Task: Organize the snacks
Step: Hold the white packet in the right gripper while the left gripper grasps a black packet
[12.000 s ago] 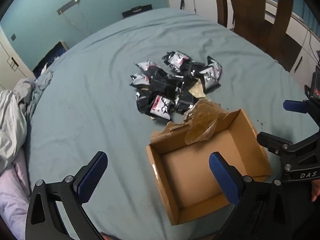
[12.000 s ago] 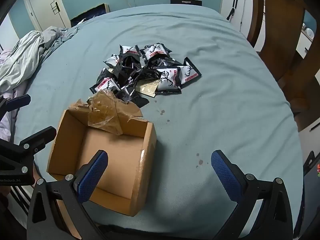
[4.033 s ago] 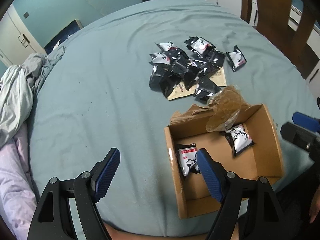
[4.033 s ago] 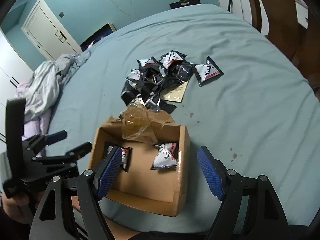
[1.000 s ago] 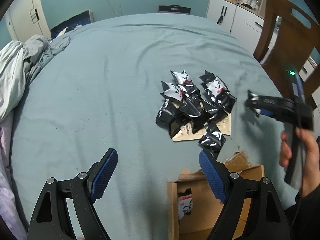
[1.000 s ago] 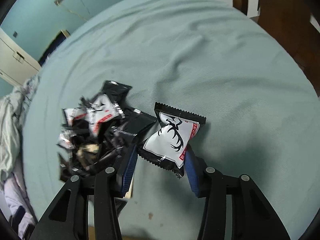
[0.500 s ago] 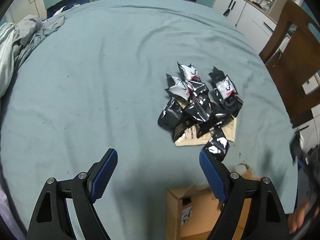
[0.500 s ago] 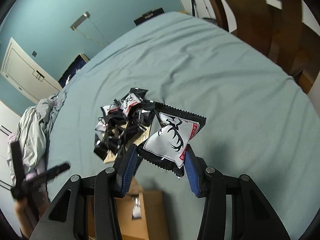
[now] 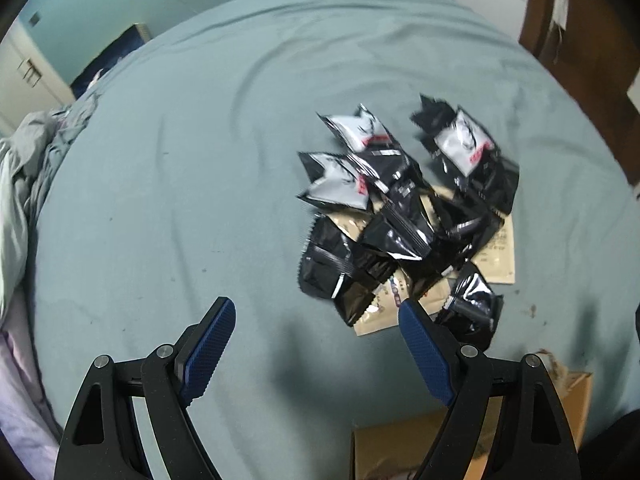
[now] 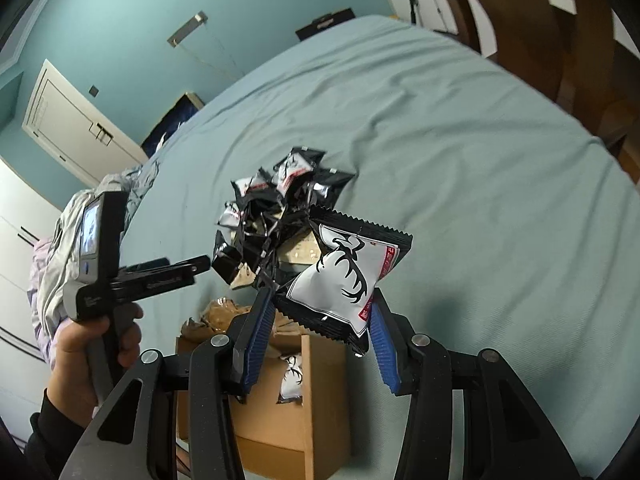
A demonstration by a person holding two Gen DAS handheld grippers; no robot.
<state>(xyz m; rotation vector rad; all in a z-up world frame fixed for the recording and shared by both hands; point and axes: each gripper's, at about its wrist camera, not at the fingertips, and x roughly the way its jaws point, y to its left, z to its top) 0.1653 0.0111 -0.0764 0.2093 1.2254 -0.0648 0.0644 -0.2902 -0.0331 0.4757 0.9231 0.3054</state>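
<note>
Cardboard box [image 10: 320,396], near bed's front edge, already held packets; right tool [image 10: 322,334], clamped on deer-print packet [image 10: 344,276], had carried it from pile [image 9: 404,216] over box. Left tool [image 9: 316,344], jaws apart, empty, had dropped toward pile.

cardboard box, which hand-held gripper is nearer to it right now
Right. The right hand-held gripper hangs just above the cardboard box, clamping a snack packet. The left hand-held gripper hovers open beyond it, by the snack pile.

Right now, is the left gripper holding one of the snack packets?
No, the left gripper has its jaws wide apart with nothing between them, above the blue-green cover beside the pile of snack packets.
</note>
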